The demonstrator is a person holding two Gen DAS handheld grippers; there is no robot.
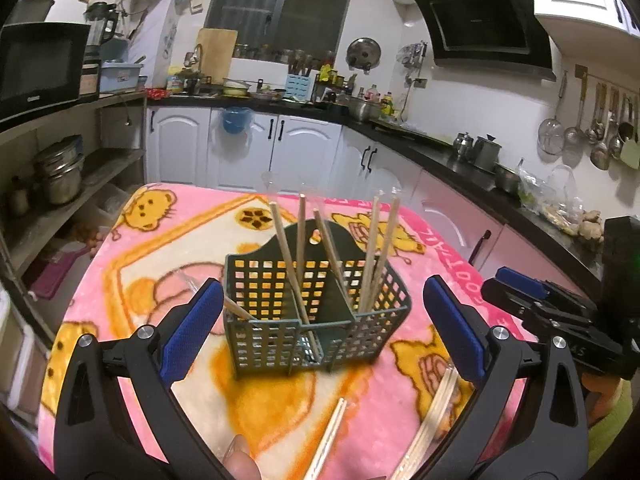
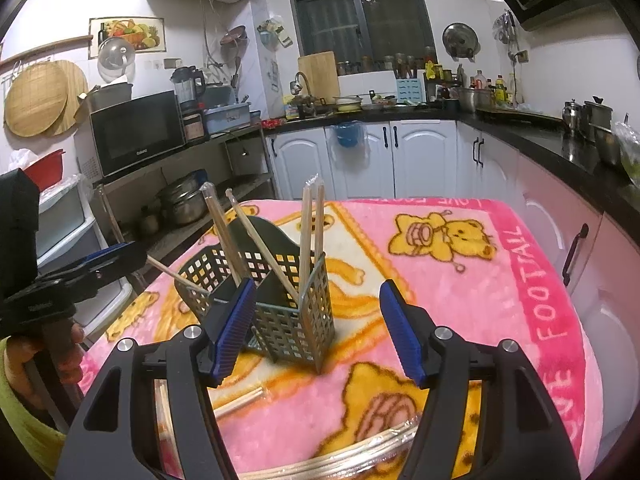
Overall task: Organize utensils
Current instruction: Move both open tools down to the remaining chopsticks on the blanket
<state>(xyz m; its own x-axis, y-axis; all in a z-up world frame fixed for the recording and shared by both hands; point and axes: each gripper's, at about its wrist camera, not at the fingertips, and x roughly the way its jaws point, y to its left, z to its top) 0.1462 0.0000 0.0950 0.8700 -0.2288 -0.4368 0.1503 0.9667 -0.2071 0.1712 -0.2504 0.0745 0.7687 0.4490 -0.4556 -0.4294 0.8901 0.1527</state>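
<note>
The dark green plastic basket with square holes (image 1: 316,312) stands on the pink bear blanket (image 1: 160,248); thin wooden chopsticks (image 1: 374,252) lean inside it; more wrapped ones (image 1: 328,440) lie in front of the basket. The left gripper (image 1: 320,332) is wide open and holds nothing; the right gripper (image 2: 318,332) is open and empty too. A bump could tip the light basket, I think; the leaning sticks might spill out.

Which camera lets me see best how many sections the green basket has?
The left wrist view. It looks into the green basket from the front, so both dividers show, marking three sections with chopsticks standing in them. The right wrist view sees the basket from a corner, and the right gripper's finger hides part of it.
</note>
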